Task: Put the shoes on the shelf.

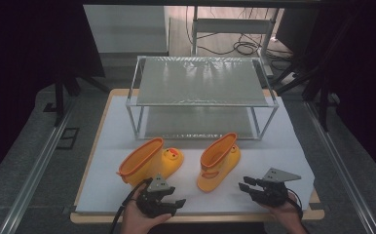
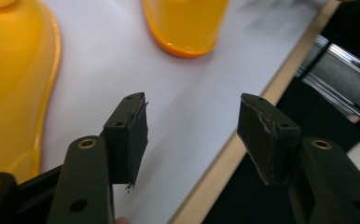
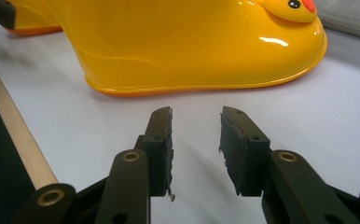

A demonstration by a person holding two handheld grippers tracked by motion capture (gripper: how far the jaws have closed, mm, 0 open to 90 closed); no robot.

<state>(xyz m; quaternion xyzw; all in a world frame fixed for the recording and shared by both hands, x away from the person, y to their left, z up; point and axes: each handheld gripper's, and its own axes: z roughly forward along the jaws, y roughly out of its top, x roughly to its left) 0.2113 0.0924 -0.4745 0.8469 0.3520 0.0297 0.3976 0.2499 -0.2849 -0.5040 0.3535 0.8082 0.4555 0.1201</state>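
Observation:
Two yellow rubber boots with orange rims and duck faces rest on the white board. The left boot (image 1: 149, 163) has its opening turned to the left. The right boot (image 1: 218, 161) sits on its orange-edged sole (image 3: 192, 46). My left gripper (image 1: 175, 197) is at the front edge, just in front of the left boot (image 2: 15, 84), open with nothing between its jaws (image 2: 192, 135). My right gripper (image 1: 244, 183) points left at the right boot and stops short of it. It is open and empty (image 3: 197, 144).
A two-tier metal rack (image 1: 200, 80) stands at the back of the white board (image 1: 293, 151). The board's wooden edge (image 2: 243, 140) runs close under the left gripper. Dark floor, rails and cables surround the table.

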